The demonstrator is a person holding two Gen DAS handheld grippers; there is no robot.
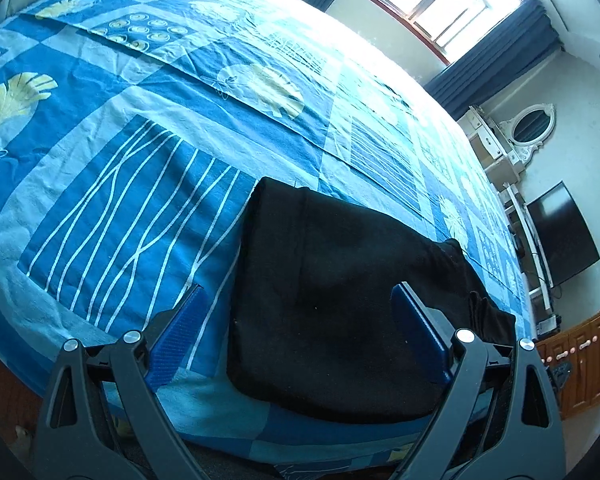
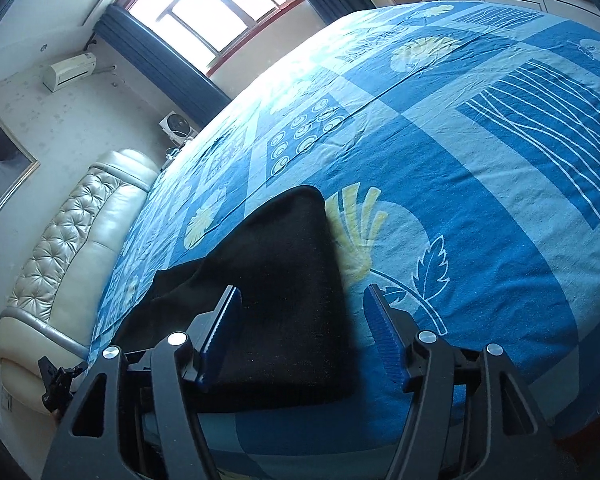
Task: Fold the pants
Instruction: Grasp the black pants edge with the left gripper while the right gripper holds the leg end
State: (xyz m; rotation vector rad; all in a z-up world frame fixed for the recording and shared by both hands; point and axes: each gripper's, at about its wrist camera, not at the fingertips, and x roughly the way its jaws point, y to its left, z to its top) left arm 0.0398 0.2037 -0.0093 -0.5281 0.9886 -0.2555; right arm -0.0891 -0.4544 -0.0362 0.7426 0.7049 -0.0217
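Black pants (image 1: 332, 304) lie folded into a thick rectangle near the front edge of the bed (image 1: 140, 160). A loose dark part trails off to the right in the left wrist view. My left gripper (image 1: 300, 300) is open above the pants, its blue pads wide apart, with nothing pressed between them. In the right wrist view the pants (image 2: 284, 280) lie at lower centre, their loose part running left. My right gripper (image 2: 300, 304) is open over the right edge of the folded stack, and its pads do not press the cloth.
A blue patterned bedspread (image 2: 460, 200) covers the whole bed. A pale tufted headboard (image 2: 72, 248) stands at the left in the right wrist view. A window (image 1: 440, 4) with dark curtains, a white dresser (image 1: 496, 140), a dark screen (image 1: 564, 232) and a wooden cabinet (image 1: 580, 360) line the walls.
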